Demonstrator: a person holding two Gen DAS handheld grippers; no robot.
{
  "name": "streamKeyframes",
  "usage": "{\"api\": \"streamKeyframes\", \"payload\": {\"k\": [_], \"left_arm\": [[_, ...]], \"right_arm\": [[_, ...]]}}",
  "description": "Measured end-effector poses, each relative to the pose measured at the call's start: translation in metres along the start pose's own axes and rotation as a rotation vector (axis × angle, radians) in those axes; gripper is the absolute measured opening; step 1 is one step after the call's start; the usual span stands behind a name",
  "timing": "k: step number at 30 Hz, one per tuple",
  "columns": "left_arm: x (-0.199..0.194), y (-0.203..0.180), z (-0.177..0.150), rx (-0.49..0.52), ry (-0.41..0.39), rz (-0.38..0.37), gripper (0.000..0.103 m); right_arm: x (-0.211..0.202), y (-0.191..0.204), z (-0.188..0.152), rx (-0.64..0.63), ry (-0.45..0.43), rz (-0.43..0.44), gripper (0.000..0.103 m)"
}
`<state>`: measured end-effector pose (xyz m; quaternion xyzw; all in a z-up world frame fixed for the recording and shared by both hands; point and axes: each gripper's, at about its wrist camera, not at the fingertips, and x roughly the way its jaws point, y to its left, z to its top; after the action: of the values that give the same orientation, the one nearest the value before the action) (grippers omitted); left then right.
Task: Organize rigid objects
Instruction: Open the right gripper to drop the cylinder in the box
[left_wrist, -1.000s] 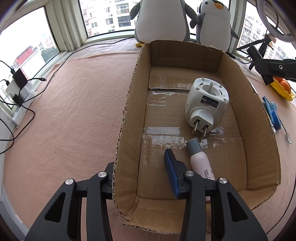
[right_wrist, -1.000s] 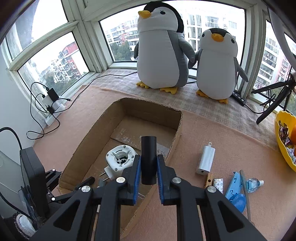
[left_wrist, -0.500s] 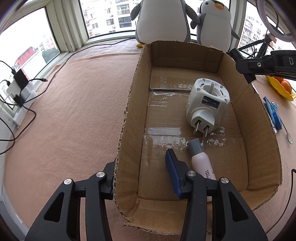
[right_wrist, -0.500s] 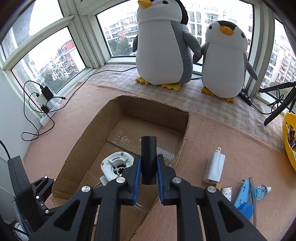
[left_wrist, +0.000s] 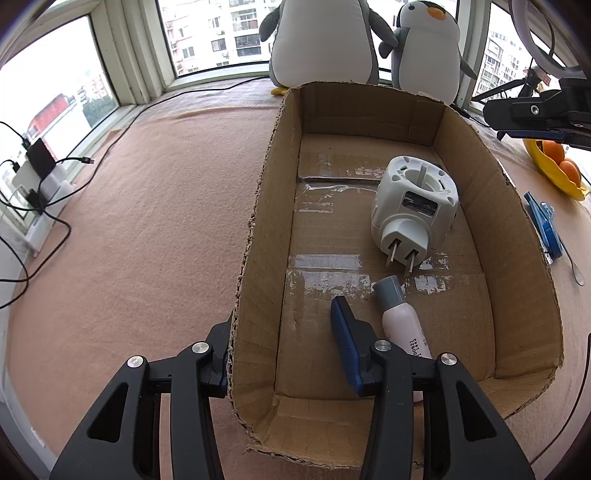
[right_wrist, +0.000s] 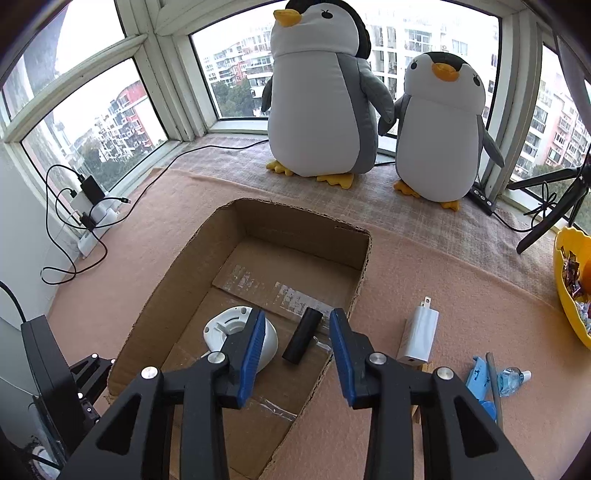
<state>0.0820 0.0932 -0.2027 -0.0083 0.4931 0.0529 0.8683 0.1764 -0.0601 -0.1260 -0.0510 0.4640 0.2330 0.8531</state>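
Right tongs (right_wrist: 297, 356) have spread, dropping black cylinder (right_wrist: 303, 336) into cardboard box (right_wrist: 295, 221) beside white plug adapter (right_wrist: 240, 332) | left tongs (left_wrist: 284, 350) straddle box wall, spread | white charger (right_wrist: 419, 338) next, likely.

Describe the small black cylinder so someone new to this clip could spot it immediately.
Find the open cardboard box in front of the two plush penguins. On its floor, beside the round white plug adapter, lies the black cylinder, the only dark, plain tube there.

Brown cardboard box (right_wrist: 295, 229) holds a black cylinder (right_wrist: 303, 336) and white plug adapter (left_wrist: 413, 206).
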Motion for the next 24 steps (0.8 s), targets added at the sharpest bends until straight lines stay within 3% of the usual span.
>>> {"api": "streamKeyframes", "payload": {"k": [14,24], "left_arm": [[0.002,0.002,0.002,0.027,0.011,-0.027,0.045],[0.004,0.003,0.003,0.070,0.012,-0.046,0.045]], "right_arm": [[-0.074,-0.006,-0.019,0.085,-0.054,-0.085,0.033],[-0.145,-0.023,-0.052,0.180,-0.109,-0.187,0.036]]}}
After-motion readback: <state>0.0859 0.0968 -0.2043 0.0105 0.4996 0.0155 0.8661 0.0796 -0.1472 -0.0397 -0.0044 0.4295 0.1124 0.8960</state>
